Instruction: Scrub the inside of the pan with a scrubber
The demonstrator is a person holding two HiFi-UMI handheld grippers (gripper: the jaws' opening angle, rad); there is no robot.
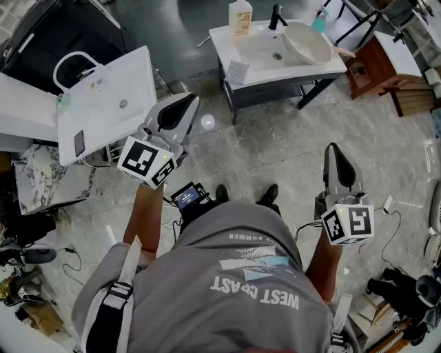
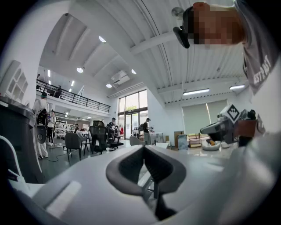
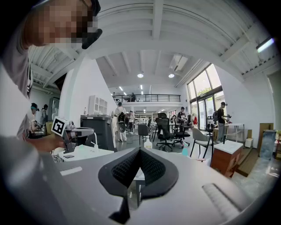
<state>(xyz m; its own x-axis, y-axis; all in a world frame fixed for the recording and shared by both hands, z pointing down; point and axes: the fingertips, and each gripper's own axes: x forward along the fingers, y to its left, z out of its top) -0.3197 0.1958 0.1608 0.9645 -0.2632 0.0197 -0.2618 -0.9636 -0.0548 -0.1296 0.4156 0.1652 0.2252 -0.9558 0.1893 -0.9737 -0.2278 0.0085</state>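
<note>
The pale pan [image 1: 307,43] lies tilted in the white sink table [image 1: 256,72] at the top of the head view, far in front of me. A small checkered scrubber [image 1: 237,71] rests on that table's front left corner. I hold both grippers raised in the air, well short of the table. My left gripper [image 1: 185,103] [image 2: 144,150] is shut with nothing in it. The right gripper [image 1: 335,153] [image 3: 140,151] is also shut and empty. Each gripper view looks out level across the room, and the left gripper [image 3: 70,131] shows in the right gripper view.
A soap bottle [image 1: 240,16], a black tap [image 1: 278,15] and a teal bottle [image 1: 319,21] stand at the sink table's back. A second white sink unit [image 1: 103,103] is at the left, a wooden stand [image 1: 375,65] at the right. Cables and gear lie on the floor around my feet.
</note>
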